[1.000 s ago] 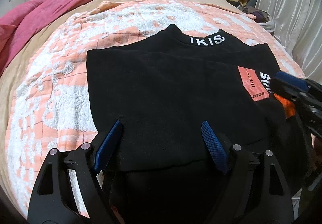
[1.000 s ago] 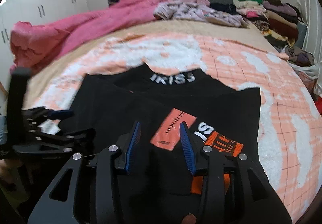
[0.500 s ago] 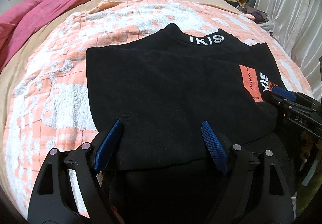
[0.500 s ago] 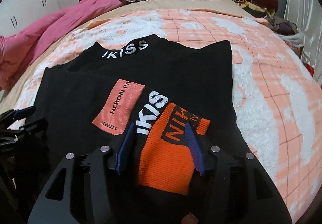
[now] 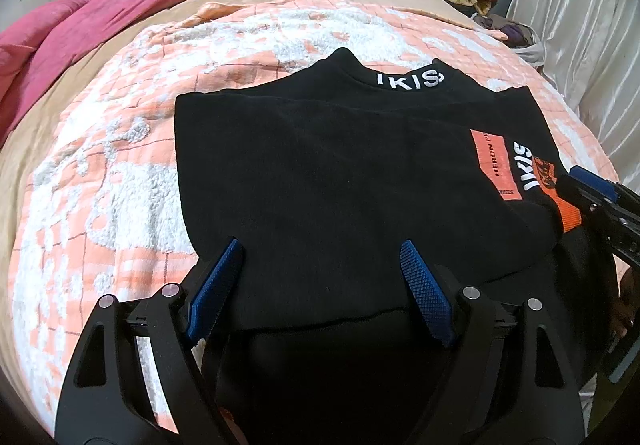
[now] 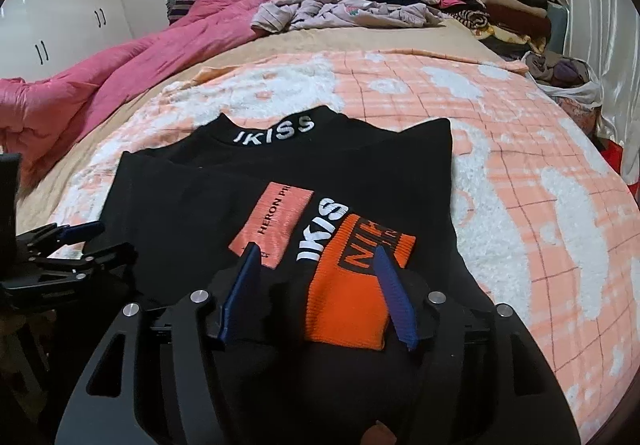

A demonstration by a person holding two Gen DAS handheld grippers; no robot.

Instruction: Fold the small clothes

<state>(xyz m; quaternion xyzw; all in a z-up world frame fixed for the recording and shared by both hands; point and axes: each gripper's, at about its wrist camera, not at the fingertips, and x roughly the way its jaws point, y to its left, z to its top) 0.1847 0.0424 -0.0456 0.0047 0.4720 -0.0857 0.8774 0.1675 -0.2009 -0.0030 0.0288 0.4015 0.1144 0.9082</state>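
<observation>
A black sweater (image 5: pixel 328 173) with white "IKISS" lettering on its collar lies partly folded on the orange-and-white bed blanket (image 5: pixel 104 181). An orange cuff and a pink patch show on its folded sleeve (image 6: pixel 352 285). My left gripper (image 5: pixel 320 273) is open and empty, hovering over the sweater's near hem. My right gripper (image 6: pixel 316 277) is open and empty, with its fingers either side of the orange cuff. The right gripper also shows at the right edge of the left wrist view (image 5: pixel 600 201). The left gripper shows at the left of the right wrist view (image 6: pixel 72 249).
A pink quilt (image 6: pixel 120 73) lies along the left side of the bed. Loose pale clothes (image 6: pixel 340 9) and a stack of folded clothes (image 6: pixel 488 1) sit at the far end. White curtains (image 5: pixel 580 29) hang at the right. White cupboards (image 6: pixel 60 13) stand at the left.
My right gripper has swung right and opened wider, now straddling the orange cuff. The left gripper has stayed open over the hem.
</observation>
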